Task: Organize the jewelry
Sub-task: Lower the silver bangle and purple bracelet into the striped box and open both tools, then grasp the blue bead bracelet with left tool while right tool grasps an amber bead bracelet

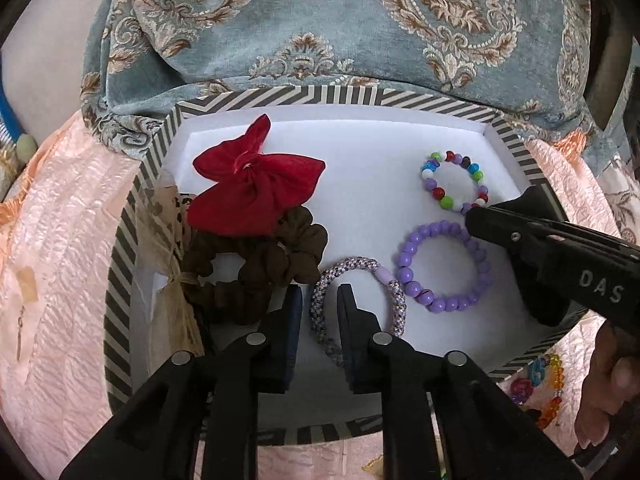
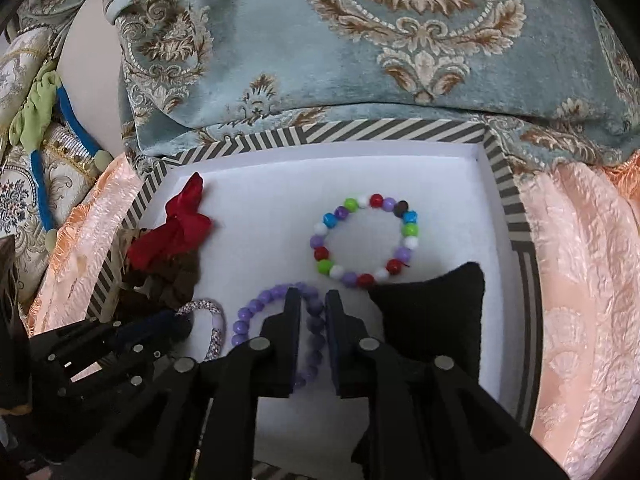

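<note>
A striped box (image 1: 344,96) with a white floor holds a red bow (image 1: 256,188), a brown scrunchie (image 1: 276,264), a woven purple band (image 1: 360,300), a purple bead bracelet (image 1: 444,266) and a multicolour bead bracelet (image 1: 454,180). My left gripper (image 1: 320,300) is open, its fingers straddling the woven band's left side. My right gripper (image 2: 313,306) is open, its fingers straddling the right side of the purple bead bracelet (image 2: 276,320). The multicolour bracelet (image 2: 364,240) lies just beyond it. The box rim (image 2: 516,216) shows in the right wrist view too.
A black cushion (image 2: 432,312) sits in the box's right corner. A blue patterned pillow (image 1: 340,28) lies behind the box. Peach quilted cloth (image 1: 60,264) surrounds it. Another colourful bead bracelet (image 1: 548,384) lies outside the box at right. A blue and green cord (image 2: 60,128) lies far left.
</note>
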Tool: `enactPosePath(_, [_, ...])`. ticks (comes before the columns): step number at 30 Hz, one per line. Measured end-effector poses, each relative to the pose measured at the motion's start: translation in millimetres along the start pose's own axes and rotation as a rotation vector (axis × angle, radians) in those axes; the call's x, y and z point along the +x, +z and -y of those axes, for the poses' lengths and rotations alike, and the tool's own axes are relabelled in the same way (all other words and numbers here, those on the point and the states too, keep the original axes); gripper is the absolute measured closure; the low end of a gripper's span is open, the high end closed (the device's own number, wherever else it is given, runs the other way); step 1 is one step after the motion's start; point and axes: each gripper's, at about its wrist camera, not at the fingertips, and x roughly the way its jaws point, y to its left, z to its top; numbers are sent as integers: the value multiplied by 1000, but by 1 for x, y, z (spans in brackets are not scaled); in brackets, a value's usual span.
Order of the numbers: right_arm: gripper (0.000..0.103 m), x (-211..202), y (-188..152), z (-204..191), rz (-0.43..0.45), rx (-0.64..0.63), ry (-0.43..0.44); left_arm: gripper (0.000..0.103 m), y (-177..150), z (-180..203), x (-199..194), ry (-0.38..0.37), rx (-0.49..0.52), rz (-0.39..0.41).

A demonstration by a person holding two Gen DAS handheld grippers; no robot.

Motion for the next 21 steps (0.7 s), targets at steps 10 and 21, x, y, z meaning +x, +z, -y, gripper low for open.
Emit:
enactPosePath(10, [85, -68, -16, -11, 118, -65, -4, 96, -20, -11, -53, -94, -33, 82])
enactPosePath(21, [76, -103, -112, 36, -21, 17, -103, 96, -113, 16, -80, -217, 37, -12])
